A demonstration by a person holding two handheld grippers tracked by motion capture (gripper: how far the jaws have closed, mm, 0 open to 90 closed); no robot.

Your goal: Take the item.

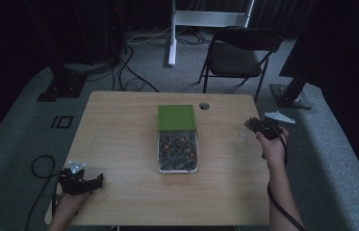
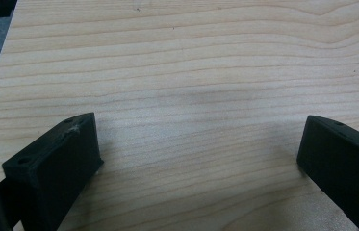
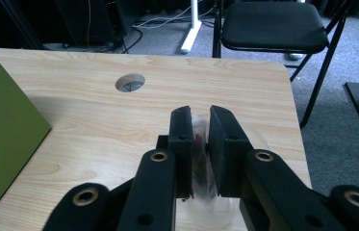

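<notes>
risk: right gripper (image 3: 200, 144), at the table's (image 1: 119, 144) three o'clock edge, pinches a small clear bag (image 3: 199, 149); it could slip out. left gripper (image 2: 196, 159) gapes wide, empty.

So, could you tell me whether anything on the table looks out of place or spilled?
Nothing stands out. The green lid is slid back off the box, square to it, and nothing has spilled onto the table.

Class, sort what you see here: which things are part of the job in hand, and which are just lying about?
In the job:
- right tongs, shut on a clear, blurred item
- green-lidded tray of small parts
- left tongs, open over the table

Lying about:
- folding chair
- floor cables
</notes>
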